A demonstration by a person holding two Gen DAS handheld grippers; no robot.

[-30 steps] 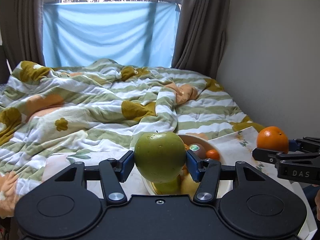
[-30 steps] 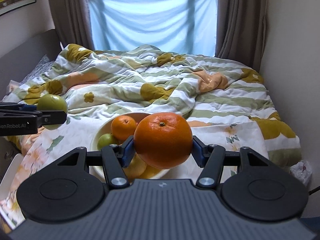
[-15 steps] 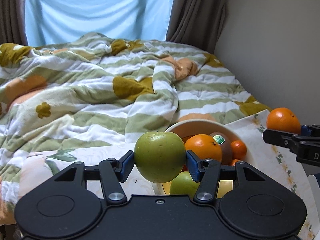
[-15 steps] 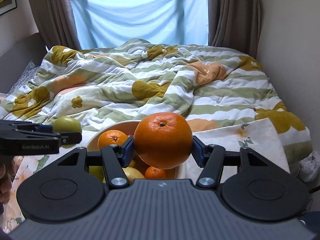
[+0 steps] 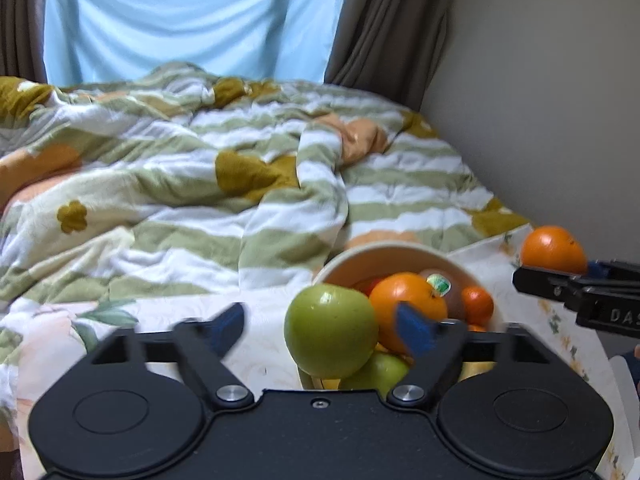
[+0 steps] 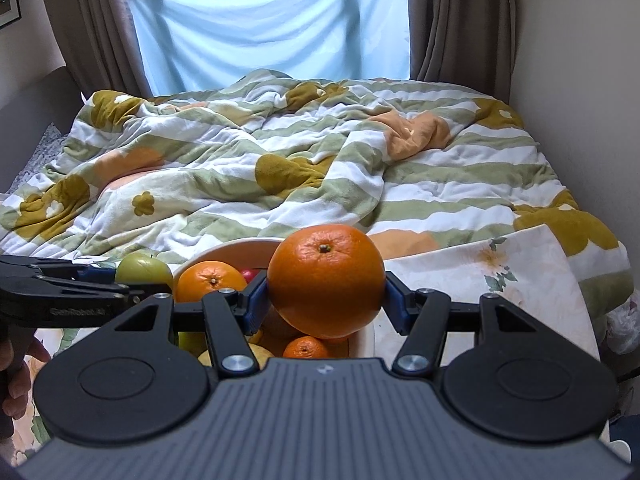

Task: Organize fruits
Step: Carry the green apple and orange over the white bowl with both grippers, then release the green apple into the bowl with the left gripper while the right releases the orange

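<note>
- Your left gripper [image 5: 320, 330] has its jaws opening; the blue pads [image 5: 229, 326] stand clear of the green apple [image 5: 331, 330] on both sides, so nothing presses on it.
- The green apple sits between those spread jaws, at the near left edge of the cream bowl [image 5: 372, 249], overlapping the bowl's rim as seen from the left wrist. Whether it rests on the fruit beneath or is in mid-air, you cannot tell.
- From the right wrist the same apple [image 6: 143, 269] shows just left of the bowl's rim [image 6: 240, 245], beside the tip of the left gripper [image 6: 100, 280].
- Your right gripper [image 6: 326, 304] is clamped on a large orange [image 6: 326, 280]; both blue pads press its sides, stem end facing up.
- That large orange hangs over the near right part of the bowl. In the left wrist view it [image 5: 553, 249] appears to the right of the bowl, above the flowered cloth [image 5: 496, 256].
- Inside the bowl lie another orange [image 5: 404, 296], a brown fruit with a sticker [image 5: 440, 285], a small tangerine [image 5: 478, 305], a second green apple [image 5: 378, 372] and something yellow low down.
- The bowl stands on the flowered cloth, at the foot of a striped quilt [image 5: 200, 184] on the bed.
</note>
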